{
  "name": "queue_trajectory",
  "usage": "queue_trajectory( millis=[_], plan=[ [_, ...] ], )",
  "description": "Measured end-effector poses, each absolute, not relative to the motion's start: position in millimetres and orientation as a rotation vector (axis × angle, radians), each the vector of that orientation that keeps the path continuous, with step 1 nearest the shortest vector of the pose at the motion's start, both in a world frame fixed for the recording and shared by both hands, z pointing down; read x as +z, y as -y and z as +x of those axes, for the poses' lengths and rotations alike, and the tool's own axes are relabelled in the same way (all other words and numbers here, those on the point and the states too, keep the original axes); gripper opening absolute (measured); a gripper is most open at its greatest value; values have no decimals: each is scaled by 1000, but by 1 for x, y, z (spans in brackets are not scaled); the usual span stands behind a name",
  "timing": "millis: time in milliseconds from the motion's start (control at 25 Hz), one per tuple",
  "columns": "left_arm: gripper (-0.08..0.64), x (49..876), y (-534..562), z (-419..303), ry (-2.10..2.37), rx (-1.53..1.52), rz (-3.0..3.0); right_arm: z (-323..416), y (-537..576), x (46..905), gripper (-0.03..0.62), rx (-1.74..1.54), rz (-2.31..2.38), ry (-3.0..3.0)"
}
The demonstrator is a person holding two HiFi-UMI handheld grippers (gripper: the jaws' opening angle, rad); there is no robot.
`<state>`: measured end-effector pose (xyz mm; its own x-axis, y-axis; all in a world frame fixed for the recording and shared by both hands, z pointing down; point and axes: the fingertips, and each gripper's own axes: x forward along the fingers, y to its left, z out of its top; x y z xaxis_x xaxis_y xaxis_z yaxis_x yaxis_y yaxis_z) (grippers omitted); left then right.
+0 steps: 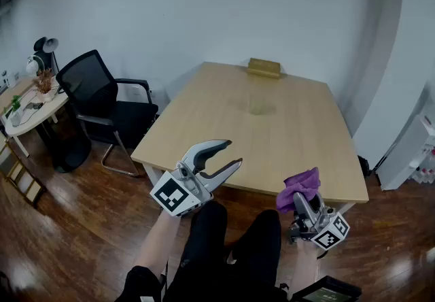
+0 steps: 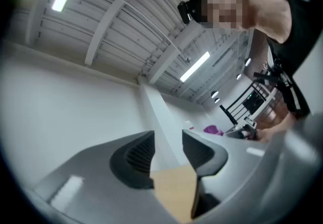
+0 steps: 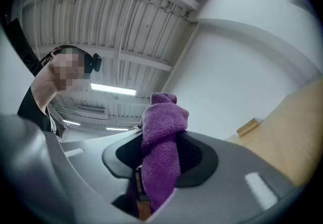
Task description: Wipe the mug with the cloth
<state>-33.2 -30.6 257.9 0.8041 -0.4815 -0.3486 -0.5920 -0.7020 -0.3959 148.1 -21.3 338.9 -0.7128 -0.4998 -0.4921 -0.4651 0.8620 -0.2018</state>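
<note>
- Purple cloth (image 3: pixel 161 132): bunched and pinched between the jaws of the right gripper (image 1: pixel 307 209), its free end standing up above them. It is held in the air at the near edge of the worktop (image 1: pixel 285 144), not touching it.
- Mug: not clearly identifiable. A faint, pale shape (image 1: pixel 259 106) near the middle of the worktop may be it, but it is too dim to confirm, and it lies well apart from both grippers.
- Left gripper (image 1: pixel 231 154): jaws apart with nothing between them, raised over the near-left corner of the worktop and tilted upward.
- Step in hand (judgement): the cloth is secured, but the mug is not yet taken and no wiping contact exists, so the task is at its opening stage.
- Next move (judgement): the empty left gripper would need to reach forward and steady or lift the mug, after which the right gripper brings the cloth against its surface.
- Surroundings: a tan block (image 1: pixel 264 67) at the far edge of the worktop; a black office chair (image 1: pixel 102 100) to the left.
</note>
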Motion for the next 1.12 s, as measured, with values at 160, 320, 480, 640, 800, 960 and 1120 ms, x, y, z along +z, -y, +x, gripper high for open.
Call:
queue_trajectory(
  millis=[160, 320, 480, 640, 800, 960, 1120],
  plan=[
    [179, 274, 56, -33, -826, 241, -2482, 144, 34, 350, 146, -84, -703, -2509],
    [179, 280, 97, -35, -840, 164, -2480, 134, 65, 354, 146, -122, -710, -2541],
    [179, 289, 136, -38, -832, 128, -2454, 120, 94, 351, 146, -137, -714, -2582],
    [179, 305, 172, -46, -836, 45, -2439, 106, 120, 353, 146, -155, -724, -2621],
    [189, 317, 215, -47, -844, -63, -2424, 97, 150, 357, 146, -162, -729, -2663],
    [234, 334, 274, -37, -805, -224, -2426, 91, 192, 361, 146, -179, -745, -2711],
    [272, 359, 341, -24, -787, -408, -2411, 88, 238, 366, 146, -196, -760, -2780]
  ],
)
